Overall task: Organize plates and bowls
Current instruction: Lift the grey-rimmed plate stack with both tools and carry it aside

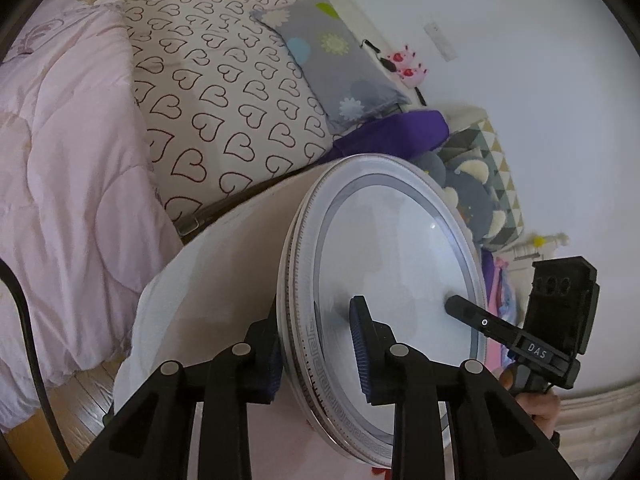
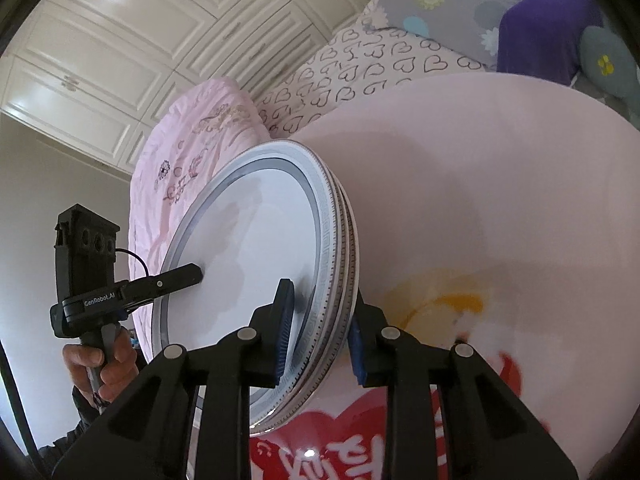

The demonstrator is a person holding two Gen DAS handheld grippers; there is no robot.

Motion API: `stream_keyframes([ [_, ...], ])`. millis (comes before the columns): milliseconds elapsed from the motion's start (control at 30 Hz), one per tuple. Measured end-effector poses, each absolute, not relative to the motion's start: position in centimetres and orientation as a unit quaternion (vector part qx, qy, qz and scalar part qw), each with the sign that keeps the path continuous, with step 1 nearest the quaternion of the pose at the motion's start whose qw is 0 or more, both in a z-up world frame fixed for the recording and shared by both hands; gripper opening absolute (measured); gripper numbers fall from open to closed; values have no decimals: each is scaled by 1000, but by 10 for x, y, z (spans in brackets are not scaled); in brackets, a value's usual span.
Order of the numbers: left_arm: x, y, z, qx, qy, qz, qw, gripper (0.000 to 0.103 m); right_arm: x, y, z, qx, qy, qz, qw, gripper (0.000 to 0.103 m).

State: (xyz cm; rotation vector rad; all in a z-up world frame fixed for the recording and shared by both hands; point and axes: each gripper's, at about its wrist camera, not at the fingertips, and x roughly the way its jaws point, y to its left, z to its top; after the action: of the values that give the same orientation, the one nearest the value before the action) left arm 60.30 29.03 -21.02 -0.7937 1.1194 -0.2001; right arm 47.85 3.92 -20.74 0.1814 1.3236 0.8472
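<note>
A stack of white plates (image 1: 392, 264) with grey rings and key-pattern rims is held tilted above a round pink table (image 1: 224, 264). My left gripper (image 1: 316, 354) is shut on the stack's near rim, with one blue pad on top and one beneath. On the opposite rim, the top finger (image 1: 464, 310) of my right gripper lies across the plate face. In the right wrist view, my right gripper (image 2: 320, 340) clamps the plates (image 2: 248, 248) at the rim. The left gripper's finger (image 2: 180, 276) rests on the far side. The table (image 2: 480, 184) carries a red and yellow print.
A bed stands beside the table with a pink quilt (image 1: 68, 184), a heart-patterned pillow (image 1: 216, 104) and a grey flowered pillow (image 1: 340, 60). White wardrobe doors (image 2: 120, 60) fill the back. A person's hand (image 2: 100, 356) grips the left handle. Wood floor (image 1: 88, 396) shows below.
</note>
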Motion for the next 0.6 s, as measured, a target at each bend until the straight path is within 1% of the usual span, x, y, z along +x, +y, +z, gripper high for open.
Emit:
stream_keyframes([
  [267,560,294,-199,-361,519,-92,769,24,439,35,-198,68,599,379,702,25],
  [600,503,281,-180,-338,526,-101,774,24,389,9,-198,80,602,371,702,25],
])
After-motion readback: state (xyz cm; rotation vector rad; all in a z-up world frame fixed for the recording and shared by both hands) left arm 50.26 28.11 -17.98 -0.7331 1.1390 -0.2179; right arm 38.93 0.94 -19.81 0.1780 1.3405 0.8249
